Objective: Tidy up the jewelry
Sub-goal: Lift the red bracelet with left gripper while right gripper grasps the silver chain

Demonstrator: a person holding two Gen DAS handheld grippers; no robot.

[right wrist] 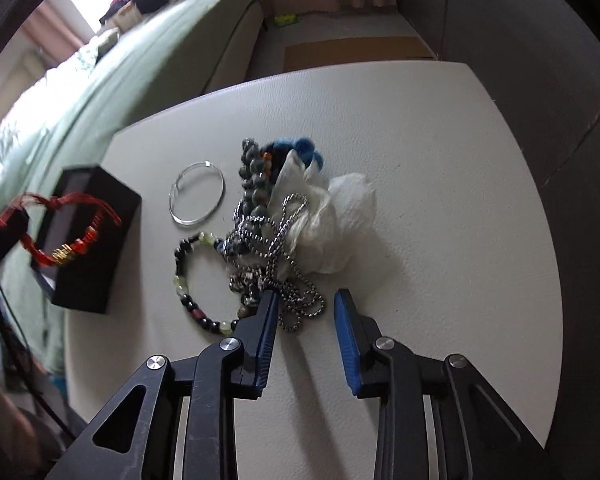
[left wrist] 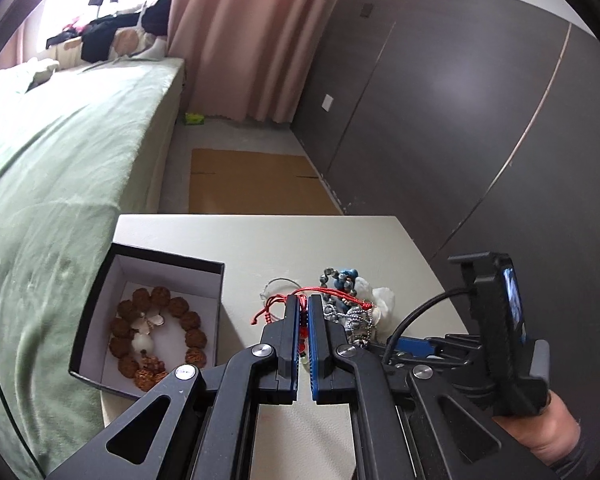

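Observation:
My left gripper [left wrist: 303, 300] is shut on a red cord bracelet [left wrist: 324, 291] with red and gold beads [right wrist: 70, 254]. In the right wrist view it [right wrist: 10, 220] hangs above the open black box [right wrist: 96, 248]. The box [left wrist: 168, 260] holds a brown bead bracelet [left wrist: 190, 318]. My right gripper [right wrist: 306, 294] points down at the jewelry pile, jaws apart. A loop of steel ball chain [right wrist: 300, 304] lies between them, against the left pad. A silver bangle [right wrist: 192, 222], a dark bead bracelet [right wrist: 179, 276] and blue beads [right wrist: 304, 148] lie nearby.
Crumpled white tissue [right wrist: 340, 216] sits under the pile on the small white table [right wrist: 420, 140]. A green bed [left wrist: 60, 160] borders the table's left, a dark wardrobe [left wrist: 460, 120] its right. The right tool's black housing [left wrist: 492, 312] stands close beside the left gripper.

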